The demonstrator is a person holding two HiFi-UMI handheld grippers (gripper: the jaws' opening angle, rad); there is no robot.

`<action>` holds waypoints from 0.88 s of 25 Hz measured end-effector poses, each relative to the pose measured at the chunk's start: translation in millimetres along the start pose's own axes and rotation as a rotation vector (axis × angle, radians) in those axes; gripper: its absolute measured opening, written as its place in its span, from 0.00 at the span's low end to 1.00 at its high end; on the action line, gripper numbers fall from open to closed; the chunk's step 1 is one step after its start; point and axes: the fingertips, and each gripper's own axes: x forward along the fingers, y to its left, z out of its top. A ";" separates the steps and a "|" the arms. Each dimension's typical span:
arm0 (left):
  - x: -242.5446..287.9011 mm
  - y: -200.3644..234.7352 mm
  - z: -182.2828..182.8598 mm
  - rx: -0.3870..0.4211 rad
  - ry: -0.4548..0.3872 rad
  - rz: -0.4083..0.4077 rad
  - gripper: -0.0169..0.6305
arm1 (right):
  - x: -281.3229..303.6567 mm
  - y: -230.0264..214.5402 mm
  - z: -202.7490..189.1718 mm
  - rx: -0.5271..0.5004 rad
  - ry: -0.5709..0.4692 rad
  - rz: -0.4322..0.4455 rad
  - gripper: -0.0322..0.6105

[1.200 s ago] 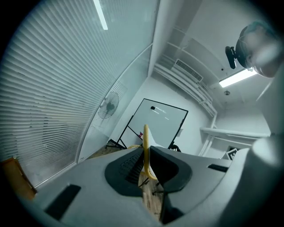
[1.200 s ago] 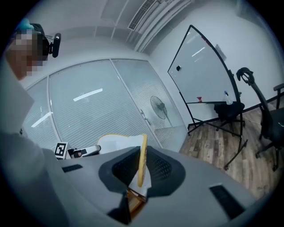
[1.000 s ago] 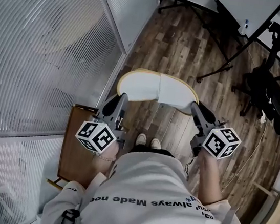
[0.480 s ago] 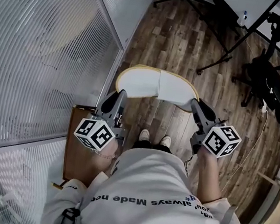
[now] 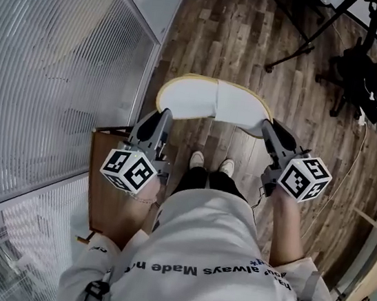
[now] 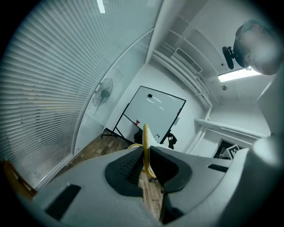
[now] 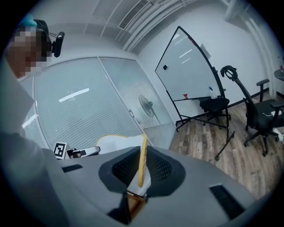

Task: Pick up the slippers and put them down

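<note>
A pair of white slippers with yellow rims hangs flat in the air in front of the person's body, the left slipper meeting the right slipper at a seam in the middle. My left gripper is shut on the left slipper's outer edge. My right gripper is shut on the right slipper's outer edge. In the left gripper view the yellow rim stands upright between the dark pads. The right gripper view shows the other rim clamped the same way. The wooden floor lies below.
A glass partition with blinds runs along the left. A brown wooden stand sits by the person's left side. The person's shoes are under the slippers. A whiteboard stand's legs, a black office chair and a cable lie to the right.
Both grippers have come down a little with the slippers still clamped. The person's feet have stepped forward and more of the legs shows.
</note>
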 end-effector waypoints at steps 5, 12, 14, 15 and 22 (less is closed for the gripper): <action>13.1 10.6 -32.8 -0.024 0.070 0.009 0.10 | 1.3 -24.4 -24.7 0.035 0.050 -0.034 0.12; 46.3 30.9 -68.8 -0.016 0.133 0.003 0.10 | 15.1 -60.8 -56.4 0.082 0.074 -0.065 0.12; 45.8 31.6 -86.1 -0.027 0.167 0.006 0.10 | 9.9 -68.2 -70.4 0.101 0.093 -0.084 0.12; 47.7 32.6 -93.9 -0.028 0.176 0.004 0.10 | 9.3 -73.6 -75.4 0.105 0.096 -0.091 0.12; 64.1 45.7 -146.4 -0.031 0.233 0.004 0.10 | 10.1 -108.8 -116.6 0.139 0.116 -0.136 0.11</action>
